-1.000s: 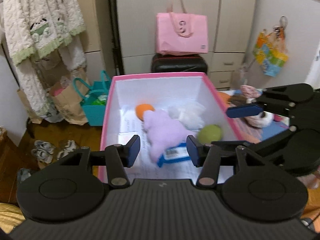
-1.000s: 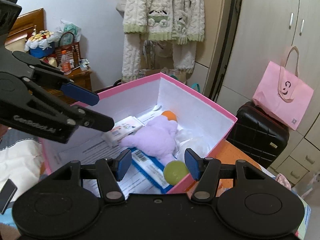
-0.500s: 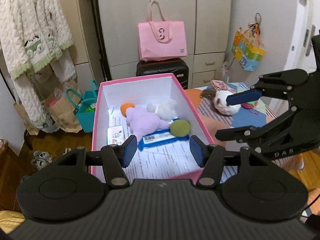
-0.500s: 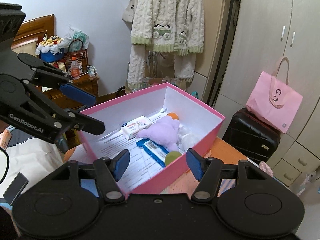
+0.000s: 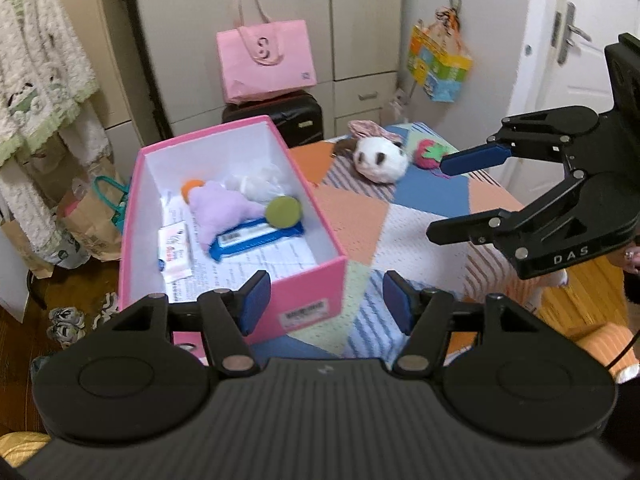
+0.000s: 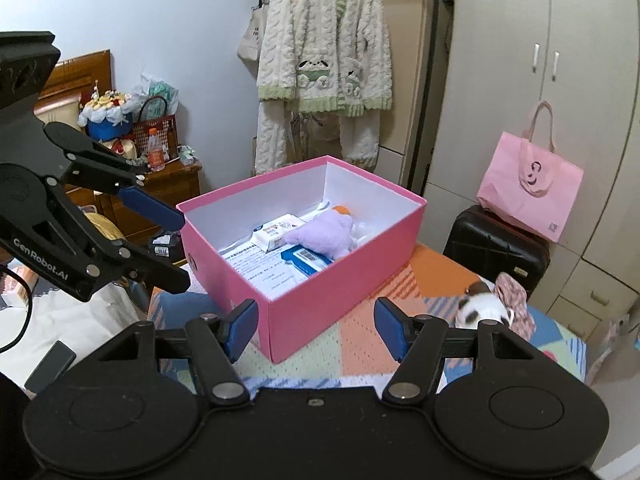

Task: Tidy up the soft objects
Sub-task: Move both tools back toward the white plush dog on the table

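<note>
We work in a bedroom with tall cupboards, and before us stands the bench [image 5: 420, 216] under a patchwork cloth. The pink box [image 5: 308, 284] is our landmark: it sits at the bench's left end in the left wrist view, open-topped, and already holds a purple plush [image 5: 222, 210], a green ball [image 5: 283, 211], a blue packet [image 5: 256, 236] and a white packet [image 5: 174, 250]. Beyond the box, toward the bench's far side, lie the white plush [image 5: 380, 158] and, just beside that, the red strawberry toy [image 5: 427, 157]; both are outside the box and we judge them the next things to gather.

The left tongs [image 5: 326, 304] hang over the near corner of the box, their jaws opening with nothing between them. The right tongs [image 5: 460, 196] hover above the cloth to the right of the box, spread and empty, closer to the two toys, though well short of them.

To do this step well, we should bring the right tongs down over the white plush with jaws wide, pinch its middle so it does not flop, and carry it over the box wall before letting go.
</note>
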Tool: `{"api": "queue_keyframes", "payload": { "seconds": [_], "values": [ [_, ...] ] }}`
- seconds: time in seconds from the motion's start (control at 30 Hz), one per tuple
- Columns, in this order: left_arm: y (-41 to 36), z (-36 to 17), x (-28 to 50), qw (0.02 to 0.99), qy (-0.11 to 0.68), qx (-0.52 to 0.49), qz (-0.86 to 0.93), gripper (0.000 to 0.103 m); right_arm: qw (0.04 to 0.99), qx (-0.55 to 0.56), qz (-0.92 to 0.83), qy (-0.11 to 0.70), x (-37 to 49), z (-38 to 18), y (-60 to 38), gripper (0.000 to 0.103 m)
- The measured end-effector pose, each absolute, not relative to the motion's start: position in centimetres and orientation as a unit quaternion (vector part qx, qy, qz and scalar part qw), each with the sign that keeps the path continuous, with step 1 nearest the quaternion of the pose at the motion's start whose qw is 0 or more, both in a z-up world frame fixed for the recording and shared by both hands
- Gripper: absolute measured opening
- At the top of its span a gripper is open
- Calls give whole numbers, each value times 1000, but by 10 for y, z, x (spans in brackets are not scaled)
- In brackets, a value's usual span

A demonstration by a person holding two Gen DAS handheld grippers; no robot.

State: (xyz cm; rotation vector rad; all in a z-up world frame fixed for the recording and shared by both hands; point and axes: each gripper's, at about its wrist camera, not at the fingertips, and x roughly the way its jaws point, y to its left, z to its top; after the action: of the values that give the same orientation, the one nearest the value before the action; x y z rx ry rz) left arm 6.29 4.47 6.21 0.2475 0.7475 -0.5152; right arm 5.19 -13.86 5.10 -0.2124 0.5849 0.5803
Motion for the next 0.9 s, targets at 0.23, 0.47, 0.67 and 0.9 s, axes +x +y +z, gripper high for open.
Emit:
{"api": "queue_keyframes", "payload": {
  "seconds": [0.23, 0.47, 0.67, 0.9],
  "values": [
    [17, 51, 57, 876, 369, 129, -282, 61, 920, -79, 256, 287, 38, 36, -178, 71],
    [-18, 36, 62, 860, 379, 138, -311, 61, 927, -48, 215, 303, 39, 16, -228, 72],
    [-46, 23, 77, 850, 389, 128, -331, 61, 930, -34, 191, 313, 49, -2, -265, 72],
    [-75, 12, 101, 868, 365, 113, -316, 61, 932, -40, 190, 305, 66, -20, -283, 72]
  ]
}}
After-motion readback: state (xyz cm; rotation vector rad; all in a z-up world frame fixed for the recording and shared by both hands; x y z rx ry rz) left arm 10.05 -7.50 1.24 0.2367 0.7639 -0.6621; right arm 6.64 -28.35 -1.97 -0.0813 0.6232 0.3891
